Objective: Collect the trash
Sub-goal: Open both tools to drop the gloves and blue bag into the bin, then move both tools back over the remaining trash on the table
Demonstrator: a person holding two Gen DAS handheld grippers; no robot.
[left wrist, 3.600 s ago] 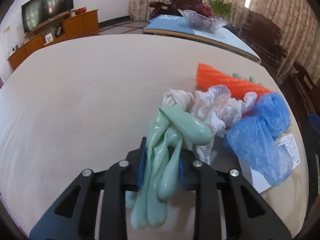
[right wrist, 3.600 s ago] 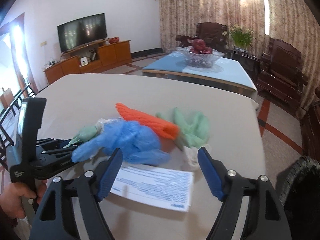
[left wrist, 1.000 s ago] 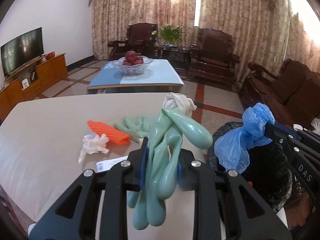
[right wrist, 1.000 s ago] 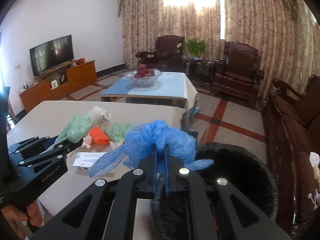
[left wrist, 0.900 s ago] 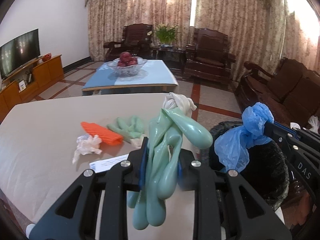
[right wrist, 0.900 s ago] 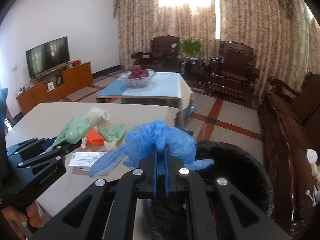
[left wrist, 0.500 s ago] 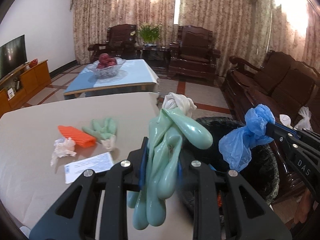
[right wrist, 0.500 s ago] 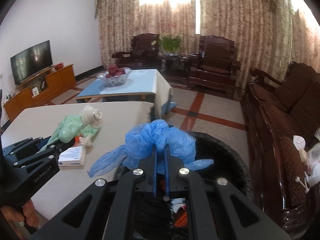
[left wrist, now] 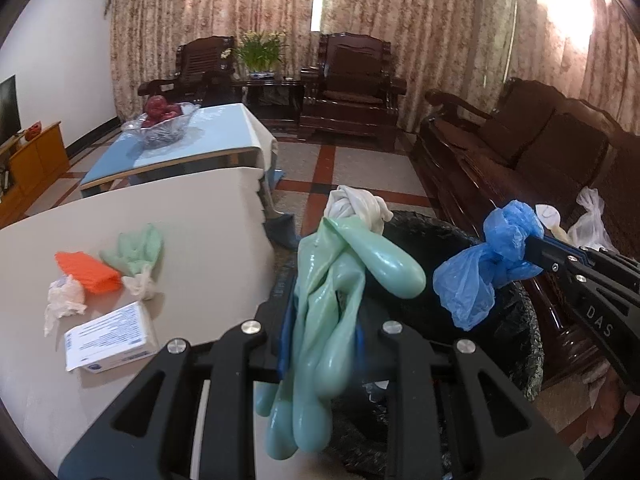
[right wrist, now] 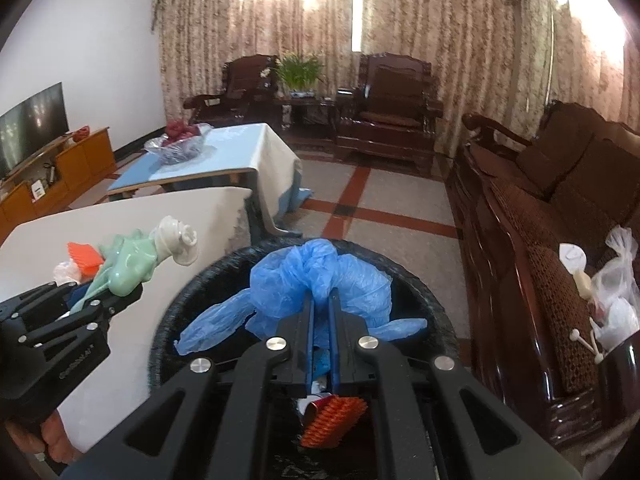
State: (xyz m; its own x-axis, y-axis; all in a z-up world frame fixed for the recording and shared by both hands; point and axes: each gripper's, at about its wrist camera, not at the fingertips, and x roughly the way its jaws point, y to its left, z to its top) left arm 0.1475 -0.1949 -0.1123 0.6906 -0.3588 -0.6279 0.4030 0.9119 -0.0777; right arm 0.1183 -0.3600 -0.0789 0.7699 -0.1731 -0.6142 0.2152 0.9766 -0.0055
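My left gripper (left wrist: 320, 312) is shut on a pale green rubber glove (left wrist: 332, 320) with a white cuff, held over the near rim of the black trash bin (left wrist: 524, 344). It also shows in the right wrist view (right wrist: 120, 272). My right gripper (right wrist: 321, 300) is shut on a crumpled blue plastic bag (right wrist: 316, 280) above the open bin (right wrist: 168, 320); the bag also shows in the left wrist view (left wrist: 480, 276). On the beige table (left wrist: 200, 232) lie an orange piece (left wrist: 86, 272), a second green glove (left wrist: 136, 248), white tissue (left wrist: 64, 300) and a white box (left wrist: 112, 336).
The bin holds an orange brush-like piece (right wrist: 336, 420) and other trash. A dark wooden sofa (right wrist: 560, 208) with plastic bags (right wrist: 612, 296) stands right of the bin. A blue-topped table (left wrist: 192, 140) with a fruit bowl is behind.
Both grippers have swung right from over the table to above the trash bin, each still holding its item. The bin's inside is now in view.
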